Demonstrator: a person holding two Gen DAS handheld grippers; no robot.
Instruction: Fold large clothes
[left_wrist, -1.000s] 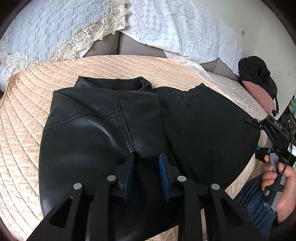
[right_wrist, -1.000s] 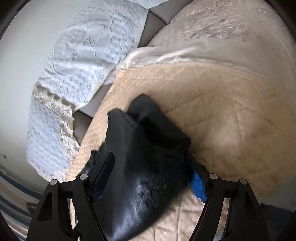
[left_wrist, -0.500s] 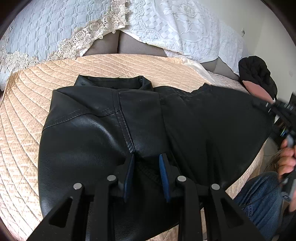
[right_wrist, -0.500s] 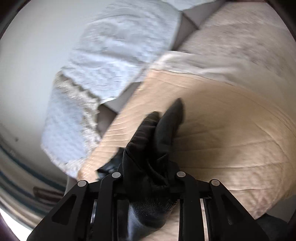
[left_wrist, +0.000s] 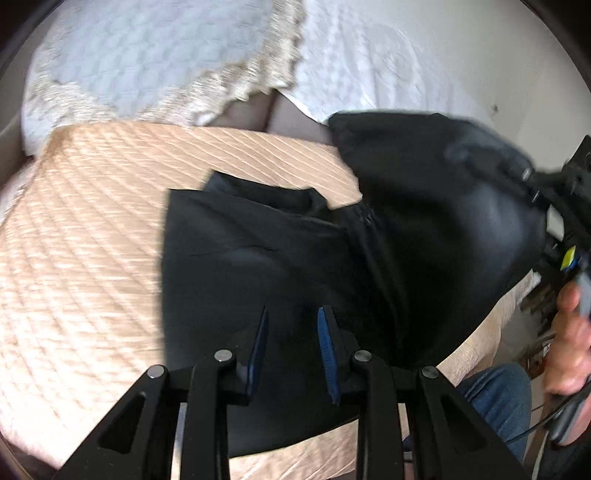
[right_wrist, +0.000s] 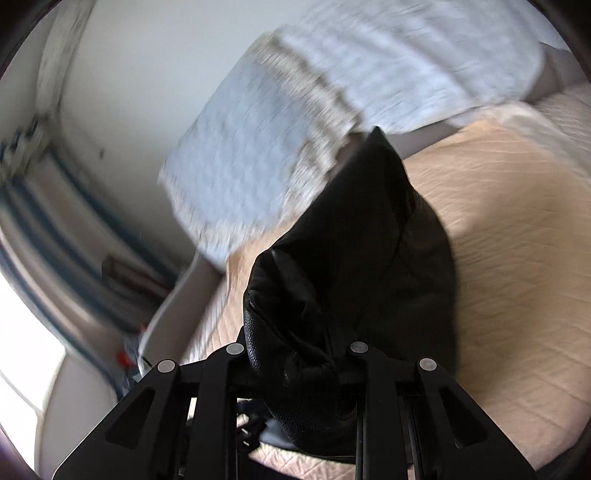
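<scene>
- We had the black jacket (left_wrist: 280, 258) at frame centre on the peach bedspread (left_wrist: 85, 258).
- Our right gripper (right_wrist: 295, 354) clamped its lifted side; our left gripper (left_wrist: 291, 332) hung parted, empty.
- We judged a slow, level carry-over best.

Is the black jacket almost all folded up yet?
Not yet. Done: the black jacket lies spread on the peach bedspread. In hand: the right tongs grip one side and lift it off the bed. The left tongs hover open over the hem. Left: laying that side across, then the remaining folds.
</scene>
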